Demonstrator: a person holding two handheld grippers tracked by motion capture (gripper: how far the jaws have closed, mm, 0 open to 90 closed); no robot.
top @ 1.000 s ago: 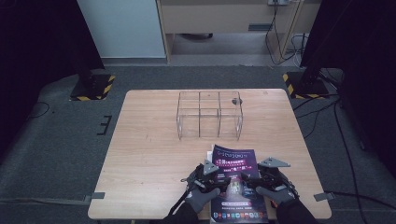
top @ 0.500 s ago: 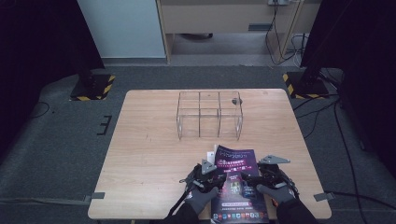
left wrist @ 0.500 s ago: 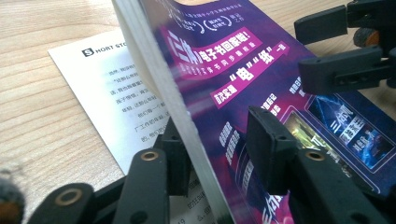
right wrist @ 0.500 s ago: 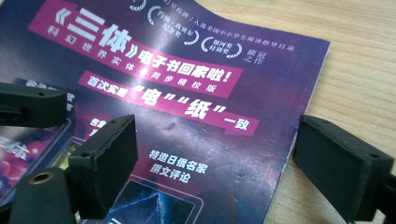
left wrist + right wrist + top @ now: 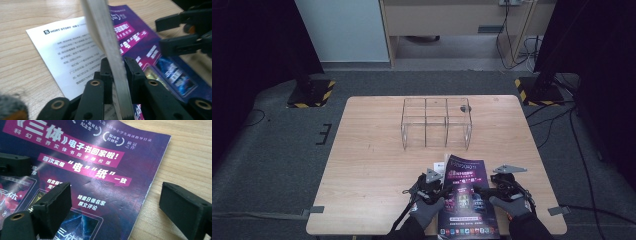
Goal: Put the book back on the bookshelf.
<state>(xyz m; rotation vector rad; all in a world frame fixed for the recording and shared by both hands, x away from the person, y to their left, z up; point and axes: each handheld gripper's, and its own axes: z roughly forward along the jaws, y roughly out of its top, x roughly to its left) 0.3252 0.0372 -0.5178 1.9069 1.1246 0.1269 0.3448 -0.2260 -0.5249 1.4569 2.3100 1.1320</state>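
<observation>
Item one: a purple magazine [image 5: 466, 195] that we find lying at the 6 o'clock edge of the wooden bench [image 5: 372, 165], its glossy cover printed with pink bands and white lettering.

Item two: the left tongs [image 5: 439, 186], which we see at the magazine's 9 o'clock edge, clamped on a lifted page or cover [image 5: 110, 50]; in the left gripper view that sheet stands on edge between the two jaws. Below it we note a white page [image 5: 67, 55] headed "SHORT STORY", lying flat.

Item three: the right tongs [image 5: 484, 190], at the magazine's 3 o'clock side. In the right gripper view we see the jaws spread wide, one over the purple cover [image 5: 95, 182], the other over bare wood beyond the magazine's edge; they grip nothing.

Item four: a clear box with three compartments [image 5: 436, 122], standing toward 12 o'clock from the magazine, well apart from it. We note a small dark object [image 5: 463, 107] at its far right corner.

Item five: grey gloves [image 5: 427, 212] on the person's hands.
</observation>
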